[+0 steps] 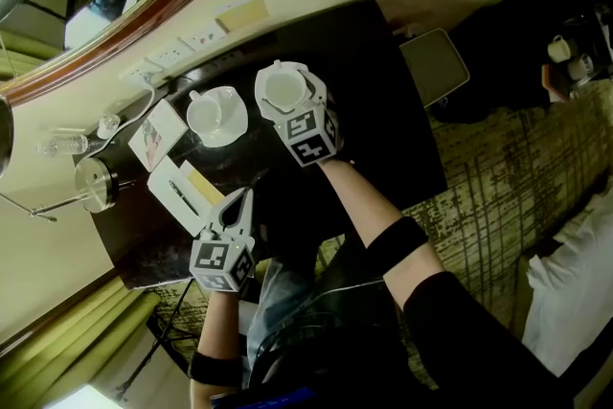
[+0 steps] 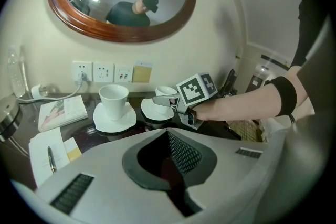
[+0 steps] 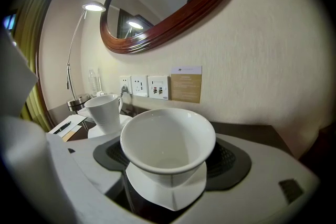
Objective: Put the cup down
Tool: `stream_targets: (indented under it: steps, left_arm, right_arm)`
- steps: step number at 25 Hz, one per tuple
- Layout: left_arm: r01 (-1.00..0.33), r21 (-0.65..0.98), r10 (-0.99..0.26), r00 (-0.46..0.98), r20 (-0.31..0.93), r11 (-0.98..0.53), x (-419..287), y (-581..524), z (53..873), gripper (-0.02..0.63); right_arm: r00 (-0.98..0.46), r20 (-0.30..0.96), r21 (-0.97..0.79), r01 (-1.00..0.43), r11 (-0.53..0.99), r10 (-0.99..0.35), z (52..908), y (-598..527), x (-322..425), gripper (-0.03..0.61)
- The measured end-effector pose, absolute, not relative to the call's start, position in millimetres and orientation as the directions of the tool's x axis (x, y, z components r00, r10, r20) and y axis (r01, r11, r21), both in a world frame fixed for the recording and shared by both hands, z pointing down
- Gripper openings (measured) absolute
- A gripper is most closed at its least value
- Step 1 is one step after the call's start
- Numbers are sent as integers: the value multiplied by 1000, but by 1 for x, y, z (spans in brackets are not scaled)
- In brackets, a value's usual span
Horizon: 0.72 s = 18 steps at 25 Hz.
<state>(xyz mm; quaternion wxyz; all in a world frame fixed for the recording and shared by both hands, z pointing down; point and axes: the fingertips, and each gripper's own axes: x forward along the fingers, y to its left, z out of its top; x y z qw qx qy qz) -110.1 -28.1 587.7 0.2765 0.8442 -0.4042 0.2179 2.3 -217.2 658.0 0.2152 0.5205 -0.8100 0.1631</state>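
Right gripper (image 3: 169, 161): in the right gripper view, its 2 dark mesh pads (image 3: 233, 162) sit against opposite sides of a white cup (image 3: 168, 136), pinching it near the rim. The cup stands upright and empty on a white saucer (image 3: 170, 191) at the lower centre of that frame. Only this view shows the contact. In the head view the cup's rim and the gripper body cover the pads.

Left gripper (image 2: 169, 136): in the left gripper view, its 2 fingers are pressed together with nothing between them. In the head view it is at the lower left, over the near edge of the dark table (image 1: 383, 101), well apart from the cup.

The left gripper view alone shows the right gripper from the side. One finger reaches level to the cup, the marker cube (image 2: 197, 89) sits behind it, and a bare forearm with a dark sleeve enters from the right.

A second cup (image 1: 213, 108) on a second saucer (image 1: 222, 135) stands just beside the held cup, to its left in all 3 views.

The head view alone gives the table layout. A notepad (image 1: 172, 185) with a pen (image 1: 182, 196) and a booklet (image 1: 156, 135) lie at the left, and a clear bottle (image 1: 59, 146) lies further left.

On the wall behind, both gripper views show a wood-framed oval mirror (image 3: 168, 5), a row of wall sockets (image 3: 142, 85) and a tan card (image 3: 186, 84). In the left gripper view the mirror reflects a person in dark clothing and a cap. The right gripper view adds a lit lamp (image 3: 93, 7) at the upper left.
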Motion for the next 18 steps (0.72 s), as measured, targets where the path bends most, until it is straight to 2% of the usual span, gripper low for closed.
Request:
stream_targets:
  steps: [13, 18]
  left_arm:
    - [-795, 284, -560, 587, 585, -536, -102, -28, 583, 1]
    - [-792, 281, -559, 590, 583, -542, -99, -27, 582, 1]
  right_arm:
    - [-371, 470, -42, -916, 399, -801, 634, -147, 17, 420]
    - [-352, 509, -42, -922, 385, -785, 639, -113, 24, 420]
